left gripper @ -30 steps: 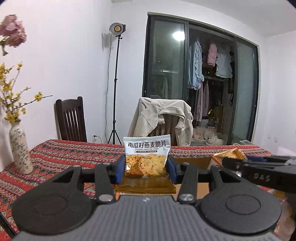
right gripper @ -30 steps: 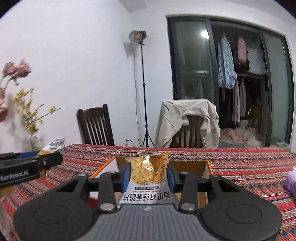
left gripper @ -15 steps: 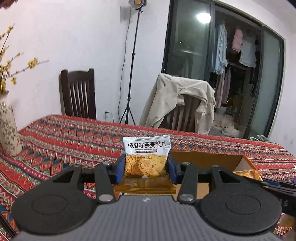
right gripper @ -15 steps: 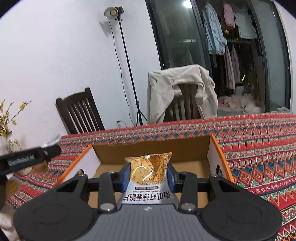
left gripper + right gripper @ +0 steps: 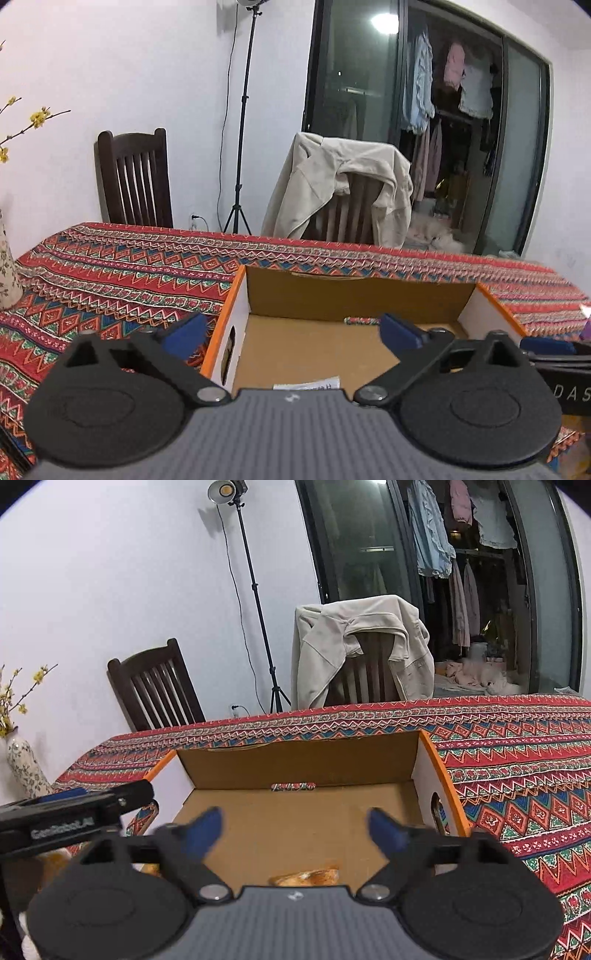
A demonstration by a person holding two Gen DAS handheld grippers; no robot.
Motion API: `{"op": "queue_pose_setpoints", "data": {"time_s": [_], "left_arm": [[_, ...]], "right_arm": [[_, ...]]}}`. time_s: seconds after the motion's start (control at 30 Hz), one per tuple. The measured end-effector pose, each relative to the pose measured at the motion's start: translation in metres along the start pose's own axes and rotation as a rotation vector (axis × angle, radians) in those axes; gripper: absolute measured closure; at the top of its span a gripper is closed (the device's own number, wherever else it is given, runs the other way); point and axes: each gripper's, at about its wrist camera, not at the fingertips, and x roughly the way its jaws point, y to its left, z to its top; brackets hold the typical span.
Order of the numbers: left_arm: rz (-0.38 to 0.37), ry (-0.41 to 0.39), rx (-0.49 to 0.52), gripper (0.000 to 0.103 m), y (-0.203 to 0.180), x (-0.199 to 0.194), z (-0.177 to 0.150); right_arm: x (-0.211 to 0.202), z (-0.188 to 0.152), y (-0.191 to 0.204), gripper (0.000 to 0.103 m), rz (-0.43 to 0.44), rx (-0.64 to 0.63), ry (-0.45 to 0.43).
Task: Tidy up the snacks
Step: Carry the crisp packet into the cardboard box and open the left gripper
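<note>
An open cardboard box with orange rims (image 5: 236, 295) (image 5: 428, 760) stands on the patterned tablecloth. My left gripper (image 5: 291, 330) is open and empty above the box's near left part. A snack packet (image 5: 308, 384) lies in the box just below it, mostly hidden by the gripper body. My right gripper (image 5: 295, 830) is open and empty above the box. An orange snack packet (image 5: 306, 876) lies on the box floor under it, partly hidden. The other gripper shows at the left edge of the right wrist view (image 5: 74, 812) and at the right edge of the left wrist view (image 5: 554, 354).
The table (image 5: 110, 266) carries a red patterned cloth. A flower vase (image 5: 26, 768) stands at the table's left. A dark chair (image 5: 136, 184), a chair with a beige jacket (image 5: 343, 184) and a lamp stand (image 5: 240, 129) stand behind the table.
Both grippers have opened and let go of their snack packets, which now lie in the box. Both grippers have tilted down over the box.
</note>
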Motion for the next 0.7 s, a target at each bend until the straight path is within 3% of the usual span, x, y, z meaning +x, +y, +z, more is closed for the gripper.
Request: {"op": "queue_pose_setpoints", "data": {"time_s": [0.07,0.4,0.7], "left_arm": [[0.001,0.006,-0.010,0.000,0.001,-0.002,0.001],[0.025,-0.011,-0.020,0.000,0.003,-0.018,0.006],[0.022,-0.068,-0.046,0.000,-0.001,-0.062,0.025]], "right_arm": [[-0.003,-0.001,-0.002,0.000,0.008,0.019,0.006],[-0.024,0.000,-0.001,0.000,0.018,0.016,-0.037],[-0.076,0.013,0.014,0.000,0.044,-0.026,-0.169]]}}
